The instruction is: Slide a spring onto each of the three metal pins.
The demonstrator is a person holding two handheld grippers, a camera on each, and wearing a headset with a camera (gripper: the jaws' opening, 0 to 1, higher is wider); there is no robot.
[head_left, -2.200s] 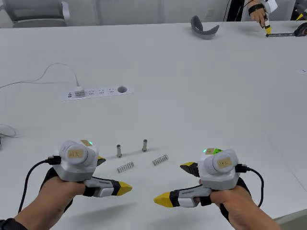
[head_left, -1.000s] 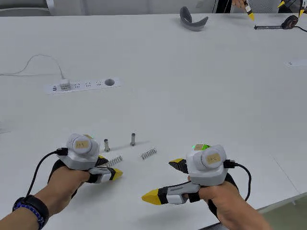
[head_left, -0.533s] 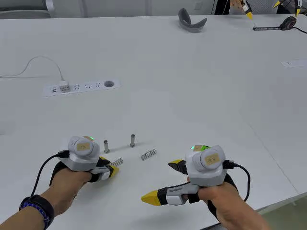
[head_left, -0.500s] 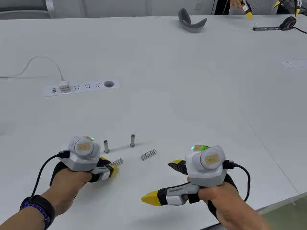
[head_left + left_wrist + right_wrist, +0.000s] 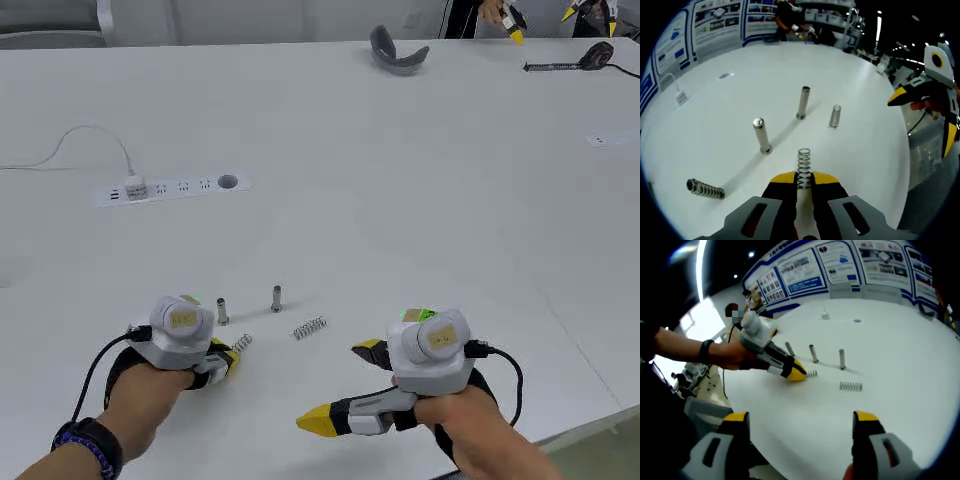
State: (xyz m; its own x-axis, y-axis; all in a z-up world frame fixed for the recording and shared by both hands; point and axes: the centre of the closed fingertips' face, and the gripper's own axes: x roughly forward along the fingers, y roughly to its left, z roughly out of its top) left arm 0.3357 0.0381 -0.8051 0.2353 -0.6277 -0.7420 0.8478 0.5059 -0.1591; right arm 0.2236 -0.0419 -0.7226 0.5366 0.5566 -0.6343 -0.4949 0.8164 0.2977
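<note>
The left gripper point(image 5: 803, 176) has its jaws closed on one end of the held spring point(image 5: 803, 160). The spring's long axis runs straight forward along the jaws, and its free end points away from the hand. In the left gripper view, the near pin point(image 5: 761, 136) stands upright on the table point(image 5: 400, 200), just ahead of the free end and to its left. The far pin point(image 5: 803, 102) stands further off, almost dead ahead. The spring axis appears to lie low across the table while the pin axis is vertical, so the coming move likely requires tipping the free end over the pin head before sliding it down. A loose spring point(image 5: 835, 116) lies flat to the right of the far pin. The right gripper point(image 5: 800, 417) hovers with its jaws wide apart and holds nothing. It is well apart from both pins, so the left gripper is the nearer one.
</note>
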